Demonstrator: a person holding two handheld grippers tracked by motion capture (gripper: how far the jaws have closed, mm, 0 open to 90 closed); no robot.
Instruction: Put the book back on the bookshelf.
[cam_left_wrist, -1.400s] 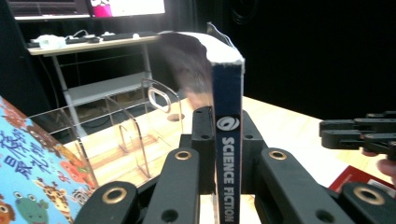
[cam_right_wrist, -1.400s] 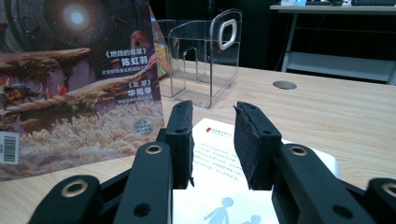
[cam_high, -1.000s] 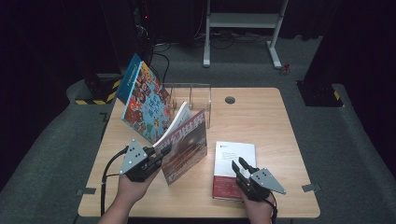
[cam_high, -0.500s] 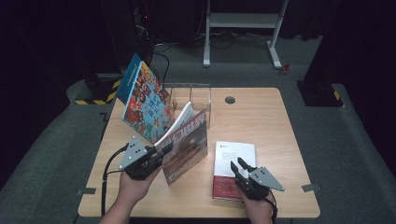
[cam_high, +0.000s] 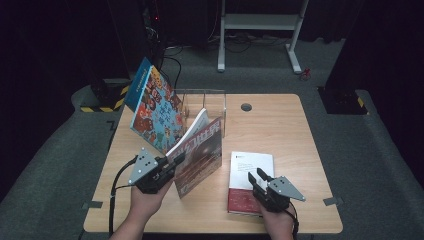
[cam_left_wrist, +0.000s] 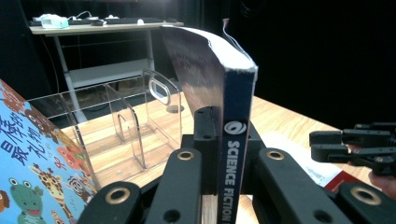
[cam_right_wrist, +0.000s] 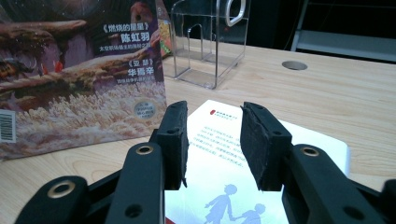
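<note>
Gripping the science fiction magazine (cam_left_wrist: 233, 154) by its spine, your left gripper (cam_high: 167, 169) stands it upright on the table (cam_high: 280, 125), front of the clear rack (cam_high: 202, 107), ready to slot in. Your right gripper (cam_right_wrist: 212, 140) hovers half-open, empty, over the white book (cam_high: 250, 172), lined up for it.

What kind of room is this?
Probably a lab or studio for recording: black curtains all around, a wooden table on grey carpet, a clear book rack, and cables by a metal stand behind.
</note>
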